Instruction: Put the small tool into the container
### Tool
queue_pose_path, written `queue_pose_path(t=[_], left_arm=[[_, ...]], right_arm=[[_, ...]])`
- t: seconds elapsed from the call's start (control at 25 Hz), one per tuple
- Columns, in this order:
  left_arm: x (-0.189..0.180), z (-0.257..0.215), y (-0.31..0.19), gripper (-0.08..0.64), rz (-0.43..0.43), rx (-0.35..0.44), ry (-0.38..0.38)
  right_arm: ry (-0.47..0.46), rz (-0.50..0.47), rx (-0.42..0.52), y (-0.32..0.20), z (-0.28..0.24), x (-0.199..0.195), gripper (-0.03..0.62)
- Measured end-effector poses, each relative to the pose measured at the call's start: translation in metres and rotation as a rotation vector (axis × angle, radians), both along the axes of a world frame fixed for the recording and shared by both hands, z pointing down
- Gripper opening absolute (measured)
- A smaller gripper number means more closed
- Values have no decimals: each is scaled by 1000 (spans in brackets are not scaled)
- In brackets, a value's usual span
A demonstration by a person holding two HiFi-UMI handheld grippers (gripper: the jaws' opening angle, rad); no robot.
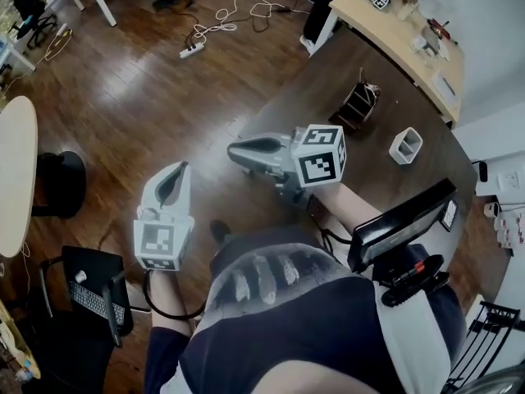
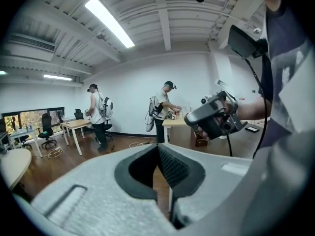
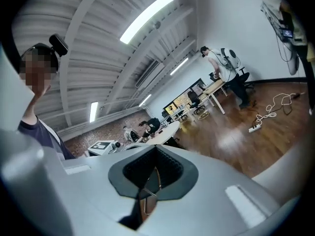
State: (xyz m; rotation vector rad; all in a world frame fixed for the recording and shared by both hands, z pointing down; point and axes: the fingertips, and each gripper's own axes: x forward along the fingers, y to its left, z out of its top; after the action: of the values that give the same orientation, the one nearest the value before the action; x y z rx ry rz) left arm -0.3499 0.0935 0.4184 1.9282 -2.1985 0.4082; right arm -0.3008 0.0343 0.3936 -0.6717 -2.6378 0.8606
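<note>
The right gripper (image 1: 238, 148) is closed tight on a thin metal sliver, apparently the small tool (image 3: 149, 191). The left gripper (image 1: 180, 169) is closed and empty. The tool looks light, stiff and slippery, best pinched mid-length.

A small white square container (image 1: 406, 144), thick-walled with rounded corners and open at the top, stands upright on the dark brown wooden table (image 1: 328, 97), close to the table's far edge. Its hollow shows only grey shadow. To its left, apart from it and nearer the table's far end, stands a dark brown open box (image 1: 358, 107). Thin tools (image 1: 363, 80) stick up out of the box, too small in the head view to tell one from another.
</note>
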Motion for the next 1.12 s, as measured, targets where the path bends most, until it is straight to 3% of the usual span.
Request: queue_pose_path(t=[0.2,0.32,0.4,0.48,0.72,0.96,1.12], left_arm=[[-75,-2,63,3,-56,31,51],[-104,-3,103,3,-120,65,81],[-119,-1,124,3,-174,91,98],[-128,0,140,3,-217,111,109],[-145,-1,169,3,-331,140,118],[-167,-1,187,3,-392,115,103],[-180,7,180,3,-386,56,97]], right_arm=[[14,-45,31,67,-17,-84,2],[-16,-89,-46,104,-32,-117,2],[-46,-114,-160,119,-45,-131,2],[-49,-137,-206,131,-49,-140,2],[-56,-254,-151,164,-53,-163,2],[-59,-267,-141,172,-41,-183,2],[-54,-262,-244,158,-37,-205,2]])
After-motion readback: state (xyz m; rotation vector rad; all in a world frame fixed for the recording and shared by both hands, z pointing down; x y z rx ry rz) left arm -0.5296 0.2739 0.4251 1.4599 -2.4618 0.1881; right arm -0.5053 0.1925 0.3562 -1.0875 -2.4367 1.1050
